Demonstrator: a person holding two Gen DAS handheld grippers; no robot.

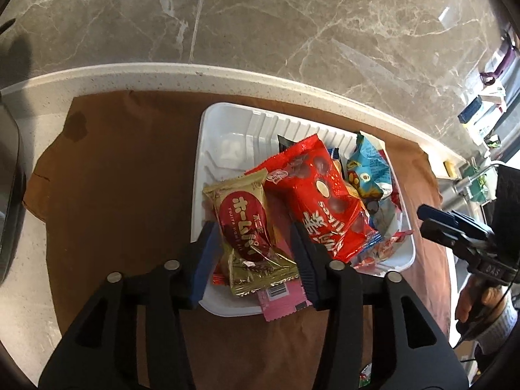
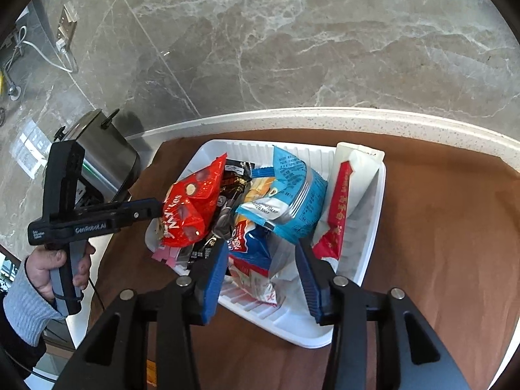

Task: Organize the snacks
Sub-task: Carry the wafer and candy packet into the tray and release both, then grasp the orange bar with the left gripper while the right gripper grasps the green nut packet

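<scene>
L gripper (image 1: 255, 253) is angling steeply down over the near-left corner of the white tray (image 1: 227, 120), jaws standing apart w/ the gold snack pack (image 1: 250, 224) lying between them. Its left pad looks close against the pack's edge, the right pad is sitting clear of it, so nothing is being clamped. The gold pack is resting at abt 7 o'clock in the tray, partly on a pink wrapper (image 1: 282, 302) that is poking over the near rim. Just beside it, toward 3 o'clock, the red candy bag (image 1: 325, 195) is leaning across the tray's middle.

R gripper (image 2: 260, 266) is also tilting down, over the tray's near edge, jaws apart. Btwn them are lying a blue-and-red snack bag (image 2: 250, 250) and crinkled white wrapping; the pads aren't pressing on either. At 12 o'clock from it a light-blue packet (image 2: 292, 195) is sitting on top of the pile, and at 1 o'clock a white-and-red packet (image 2: 344, 201) is leaning against the tray's right wall. A black packet (image 2: 234, 175) is showing behind the red bag.

In the right wrist view, a person's hand (image 2: 55, 266) in a grey knit cuff is gripping the L gripper's handle at 9 o'clock, the tool pointing into the tray's left side.

The tray is sitting on a brown mat (image 1: 130, 195) on a speckled counter (image 1: 97, 78), marble wall behind.
</scene>
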